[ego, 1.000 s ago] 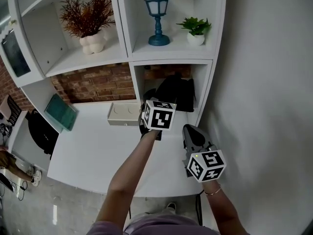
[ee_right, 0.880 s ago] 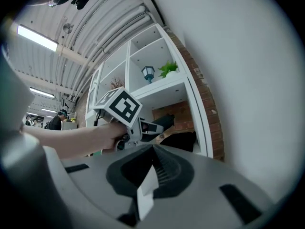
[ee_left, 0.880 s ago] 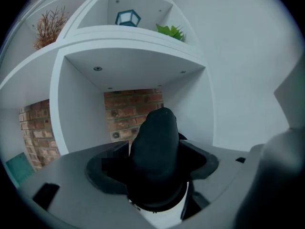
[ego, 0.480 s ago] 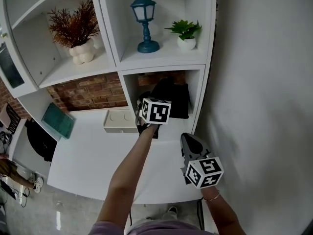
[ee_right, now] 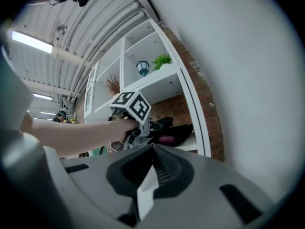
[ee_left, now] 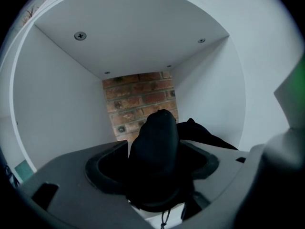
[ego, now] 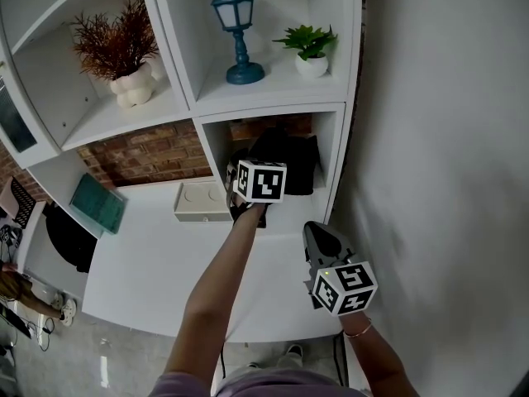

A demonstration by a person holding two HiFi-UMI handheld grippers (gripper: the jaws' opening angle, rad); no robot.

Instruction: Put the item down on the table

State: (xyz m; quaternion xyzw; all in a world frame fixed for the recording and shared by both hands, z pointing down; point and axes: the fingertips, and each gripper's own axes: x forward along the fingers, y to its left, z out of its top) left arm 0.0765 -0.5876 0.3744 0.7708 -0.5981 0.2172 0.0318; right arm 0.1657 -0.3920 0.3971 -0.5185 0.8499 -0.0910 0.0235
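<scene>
So the black item, soft-looking and maybe fabric, is pinched between the jaws of the left gripper, right at the mouth of the lower cubby with the brick back. More black stuff can be seen trailing behind it into the cubby; whether that's part of the same thing can't be told. Nothing looks set down yet, so this is read as the carry step, with the item clamped and not yet out on the open table. The right gripper is held nearer the table's front edge, jaws pressed together with nothing in them. Next, probably: the item needs to be drawn clear of the cubby, brought over a bare patch near the white box, lowered till it rests, and only then released.
</scene>
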